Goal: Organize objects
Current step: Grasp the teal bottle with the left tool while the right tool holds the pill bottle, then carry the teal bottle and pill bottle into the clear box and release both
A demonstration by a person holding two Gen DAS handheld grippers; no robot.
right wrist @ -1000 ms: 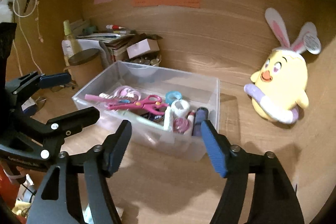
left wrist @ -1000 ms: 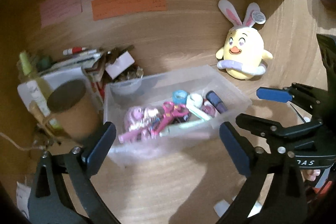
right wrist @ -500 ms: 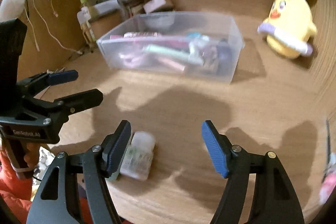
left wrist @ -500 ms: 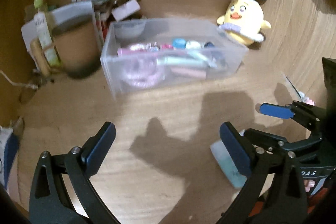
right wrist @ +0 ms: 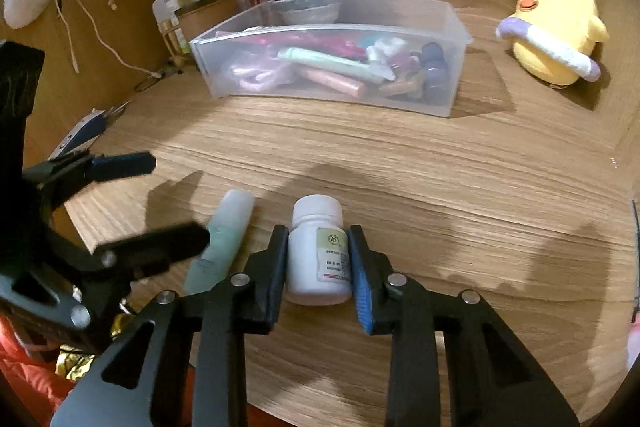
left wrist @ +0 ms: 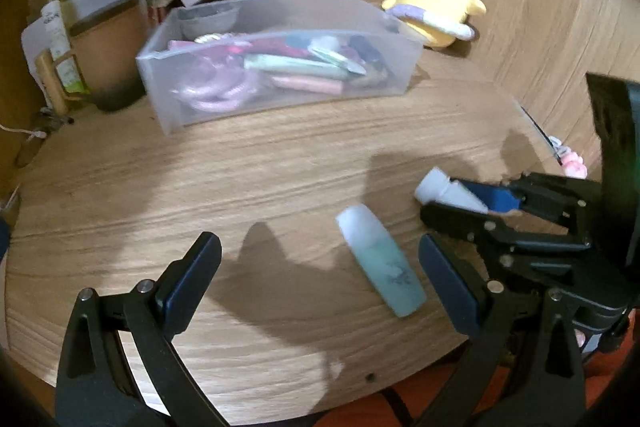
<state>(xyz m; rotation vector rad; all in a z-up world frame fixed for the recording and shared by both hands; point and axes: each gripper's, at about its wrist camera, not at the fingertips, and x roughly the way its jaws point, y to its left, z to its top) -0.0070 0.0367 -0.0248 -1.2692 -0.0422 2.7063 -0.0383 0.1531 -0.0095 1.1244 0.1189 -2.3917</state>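
- The white bottle (right wrist: pixel 319 251) has label print too small to read, and black fingers (right wrist: pixel 276 267) cover its sides.
- Contents of the clear bin (left wrist: pixel 276 67) near the desk's back edge are blurred through frosted walls.
- A pink item (right wrist: pixel 634 343) is cut off by the frame.

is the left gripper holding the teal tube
No, the left gripper is open and empty; the teal tube lies on the desk between its fingers.

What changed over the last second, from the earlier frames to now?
Both grippers pulled back from the clear bin toward the table's near edge. The right gripper closed its jaws on the white bottle. The left gripper stayed open, by the green tube. Bin and plush chick stayed put.
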